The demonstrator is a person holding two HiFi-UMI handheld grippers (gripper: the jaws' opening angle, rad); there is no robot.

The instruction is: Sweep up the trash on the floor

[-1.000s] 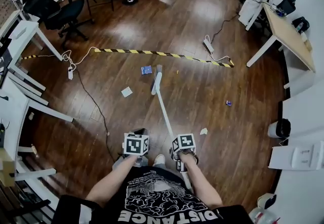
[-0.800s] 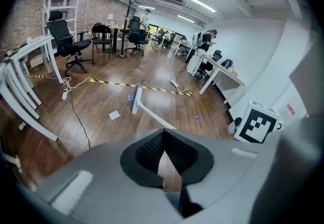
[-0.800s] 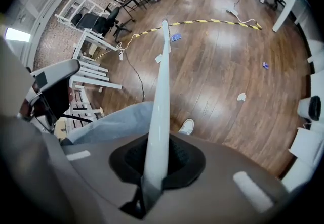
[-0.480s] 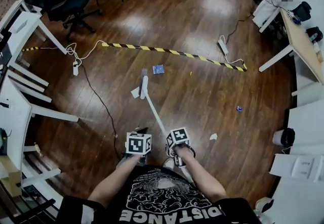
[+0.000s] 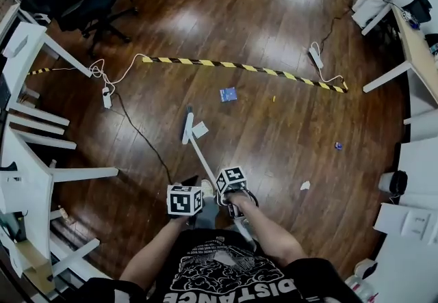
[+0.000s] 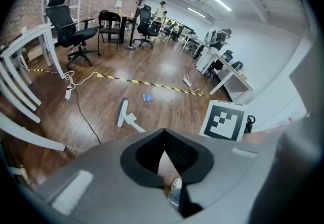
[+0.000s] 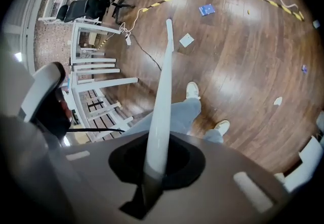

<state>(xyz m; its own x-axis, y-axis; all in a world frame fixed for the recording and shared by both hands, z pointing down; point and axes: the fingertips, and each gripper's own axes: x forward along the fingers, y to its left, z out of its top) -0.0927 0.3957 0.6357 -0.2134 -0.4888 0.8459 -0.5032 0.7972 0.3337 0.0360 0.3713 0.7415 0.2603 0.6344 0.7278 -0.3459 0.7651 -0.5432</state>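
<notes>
The right gripper [image 7: 151, 170] is clamping the white handle of the broom [image 5: 204, 158], jaws pressed against it on both sides. It is gripping high up the handle, probably so that the long shaft can reach out and down across the wooden floor [image 5: 274, 151] while the person stays standing. The left gripper [image 6: 164, 134] is hanging just beside the right one with its jaws closed, tips meeting and nothing showing between them. It is taking no part in the stroke, so the right side alone seems to be steering. The broom head [image 5: 187, 125] is resting on the floor with the white paper scrap [image 5: 200, 130] lying against its right-hand side. That placement looks chosen for raking the scrap back toward the person's feet. The rest of the trash is lying loose: a blue wrapper [image 5: 228, 94] just beyond the scrap, a small purple bit [image 5: 338, 146] and a crumpled white piece [image 5: 305, 185] well off to the right, all on the near side of the yellow-and-black tape [image 5: 239, 68]. A second ago the broom head was sitting next to the blue wrapper, apart from the paper scrap. Since then it has been swinging leftward, reaching the scrap half a second ago and now standing on the scrap's far-left side. The scrap itself is hardly shifting relative to the wrapper.
</notes>
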